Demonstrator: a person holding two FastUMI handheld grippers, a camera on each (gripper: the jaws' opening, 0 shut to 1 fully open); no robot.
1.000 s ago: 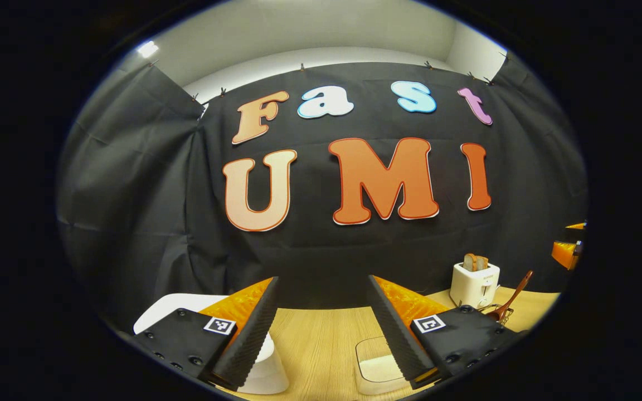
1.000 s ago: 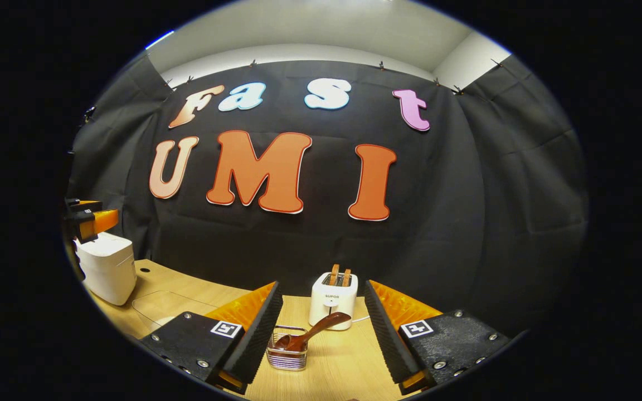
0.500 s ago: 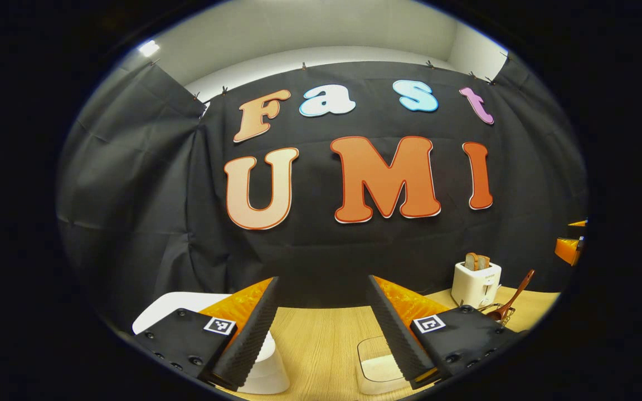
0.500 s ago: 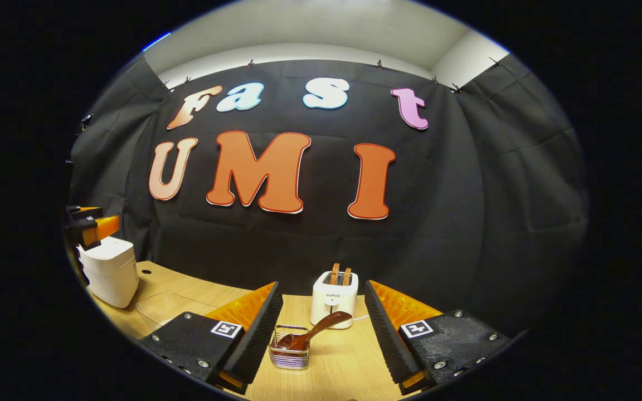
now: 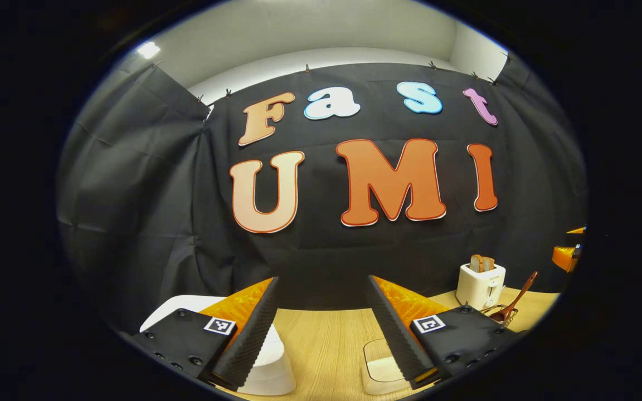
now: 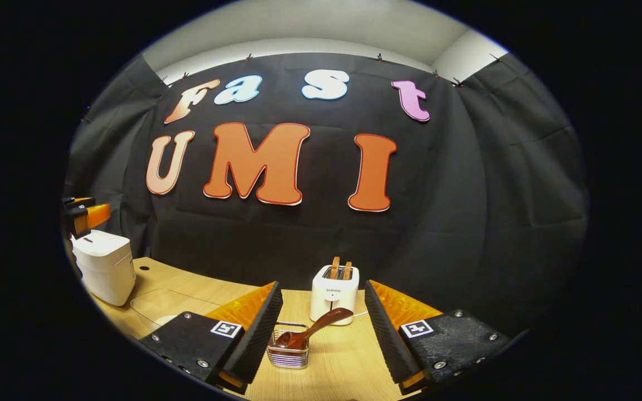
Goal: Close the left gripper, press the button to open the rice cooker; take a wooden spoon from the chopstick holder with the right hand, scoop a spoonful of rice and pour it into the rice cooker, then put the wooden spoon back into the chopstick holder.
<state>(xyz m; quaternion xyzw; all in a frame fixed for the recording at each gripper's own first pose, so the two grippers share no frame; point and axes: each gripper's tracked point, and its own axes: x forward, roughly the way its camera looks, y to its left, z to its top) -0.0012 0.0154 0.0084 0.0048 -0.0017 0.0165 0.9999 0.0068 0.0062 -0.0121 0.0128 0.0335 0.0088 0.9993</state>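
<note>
Both views shifted slightly; left tool (image 5: 321,328) open above cooker (image 5: 271,362), right tool (image 6: 322,328) open before spoon (image 6: 312,331).

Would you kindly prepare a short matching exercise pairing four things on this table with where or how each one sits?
Things:
1. wooden spoon
2. toaster
3. rice cooker
4. left tongs

States:
a. lid shut, at the table's left end
b. open, holding nothing
c. leaning in the chopstick holder
d. two slices standing in its slots

Pairs: 1-c, 2-d, 3-a, 4-b
</note>
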